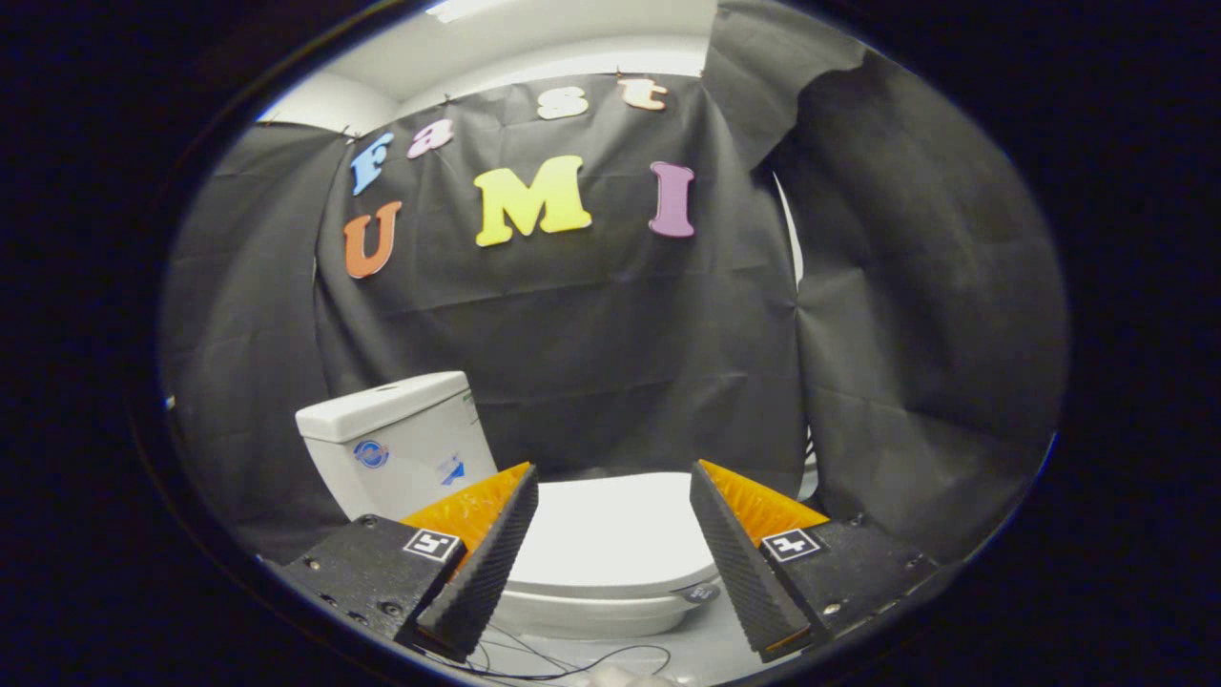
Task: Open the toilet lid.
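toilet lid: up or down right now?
Down. The toilet lid lies flat over the bowl, ahead of the cistern. The gripper is open, its fingers spread apart with the lid seen between them, not touching it.

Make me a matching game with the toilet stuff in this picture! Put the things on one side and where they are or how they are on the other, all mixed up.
Things:
1. toilet lid
2. tank
3. gripper
4. thin cable

Places or states:
A. lying on the floor in front of the toilet
B. down and closed, seen between the fingers
C. open, fingers spread apart, holding nothing
D. standing behind the bowl, beyond one finger, against the black cloth

Right pairs: 1-B, 2-D, 3-C, 4-A
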Demonstrator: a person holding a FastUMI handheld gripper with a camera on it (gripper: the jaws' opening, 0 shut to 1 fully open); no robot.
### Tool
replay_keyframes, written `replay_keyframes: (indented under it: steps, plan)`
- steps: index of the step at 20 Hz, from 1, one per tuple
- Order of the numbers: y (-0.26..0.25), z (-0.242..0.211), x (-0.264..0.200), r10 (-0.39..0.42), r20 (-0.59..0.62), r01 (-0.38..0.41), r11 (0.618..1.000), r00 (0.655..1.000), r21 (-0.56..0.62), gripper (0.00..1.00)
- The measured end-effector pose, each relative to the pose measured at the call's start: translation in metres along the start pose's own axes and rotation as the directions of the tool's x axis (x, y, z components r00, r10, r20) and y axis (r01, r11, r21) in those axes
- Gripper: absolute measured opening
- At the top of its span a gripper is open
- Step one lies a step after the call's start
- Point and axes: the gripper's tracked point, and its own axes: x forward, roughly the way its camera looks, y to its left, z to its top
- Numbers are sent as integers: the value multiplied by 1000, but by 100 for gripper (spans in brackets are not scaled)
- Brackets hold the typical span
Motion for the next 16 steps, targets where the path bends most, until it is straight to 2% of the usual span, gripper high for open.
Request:
replay_keyframes:
  steps: [6,9,13,16]
  plan:
    - [-60,-49,37,-29,-111,52,977,993,206,100]
    - [-93,-85,57,-53,-186,101,962,981,254,100]
    - [-123,-124,70,-55,-266,158,910,963,383,100]
    - [-136,-161,72,-51,-340,205,878,939,433,100]
